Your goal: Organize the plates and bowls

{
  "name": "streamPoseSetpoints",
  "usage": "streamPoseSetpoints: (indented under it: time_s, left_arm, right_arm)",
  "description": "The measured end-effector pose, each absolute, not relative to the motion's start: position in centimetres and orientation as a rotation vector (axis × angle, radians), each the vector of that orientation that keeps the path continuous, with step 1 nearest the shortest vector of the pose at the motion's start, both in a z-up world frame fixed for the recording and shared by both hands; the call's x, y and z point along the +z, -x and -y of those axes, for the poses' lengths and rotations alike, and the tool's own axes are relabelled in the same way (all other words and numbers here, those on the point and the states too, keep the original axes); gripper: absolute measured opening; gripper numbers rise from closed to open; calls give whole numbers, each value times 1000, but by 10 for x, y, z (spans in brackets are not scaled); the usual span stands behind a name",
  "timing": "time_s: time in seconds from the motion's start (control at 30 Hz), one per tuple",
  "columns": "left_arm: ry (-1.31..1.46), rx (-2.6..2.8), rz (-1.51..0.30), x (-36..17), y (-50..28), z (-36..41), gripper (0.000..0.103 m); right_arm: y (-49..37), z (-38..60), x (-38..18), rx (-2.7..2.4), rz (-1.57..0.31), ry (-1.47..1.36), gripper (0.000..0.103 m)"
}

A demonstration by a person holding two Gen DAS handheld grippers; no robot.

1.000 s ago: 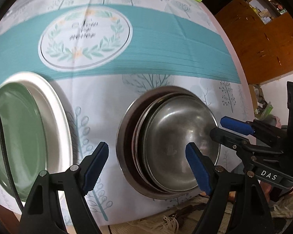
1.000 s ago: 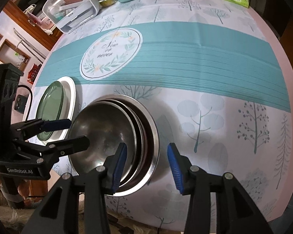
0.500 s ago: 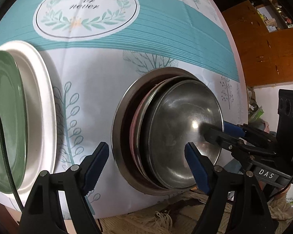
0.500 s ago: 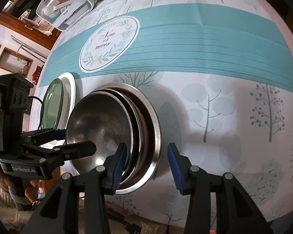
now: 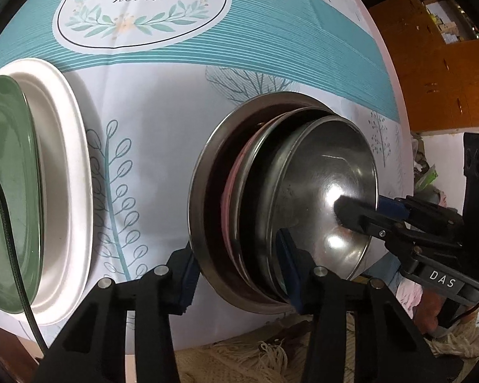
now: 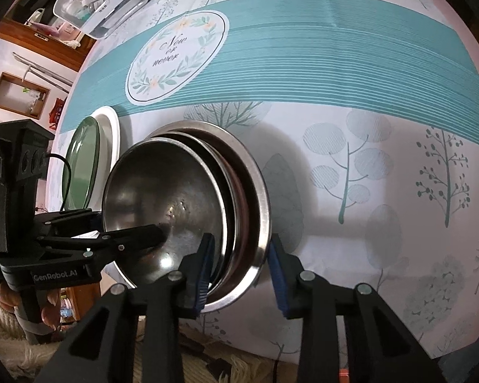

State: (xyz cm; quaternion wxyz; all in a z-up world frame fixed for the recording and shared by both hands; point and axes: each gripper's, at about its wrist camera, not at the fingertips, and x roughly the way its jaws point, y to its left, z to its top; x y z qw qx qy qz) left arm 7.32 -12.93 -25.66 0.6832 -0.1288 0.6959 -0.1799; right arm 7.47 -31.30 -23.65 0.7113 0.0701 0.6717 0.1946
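A nested stack of steel bowls and plates [image 5: 322, 191] sits near the table's front edge; a pinkish dish shows between the layers. It also shows in the right wrist view [image 6: 188, 204]. My left gripper [image 5: 239, 268] is open, its jaws straddling the near rim of the stack. My right gripper [image 6: 239, 265] is open, one finger inside the stack's rim and one outside. A green plate [image 5: 6, 191] lies on a white plate [image 5: 67, 146] to the left.
The table [image 6: 351, 73] has a teal and white tree-print cloth. A clear plastic box [image 6: 102, 3] stands at the far left corner. A wooden cabinet [image 5: 440, 63] is beyond the table's right side. Fringed rug lies below the front edge.
Both grippers have moved in toward the steel stack. Their fingers now reach over its rim from opposite sides, where earlier they hung short of it.
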Motion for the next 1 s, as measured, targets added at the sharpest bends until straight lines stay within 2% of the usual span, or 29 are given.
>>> streamPoseSetpoints:
  time_s: [0.5,0.73,1.0]
  left_arm:
    - [253,-418,-1468,-211,-71,108,44]
    - [280,-388,-1412,-187,-62,48,44]
    - [330,-335,-1412,-185,-60,-41,44]
  right_arm:
    - [-72,293,-204,424,-1466,-159,33]
    - [-72,242,-176,457,-1417,-133,33]
    - [-75,162,-174,507,-1416,-134,33]
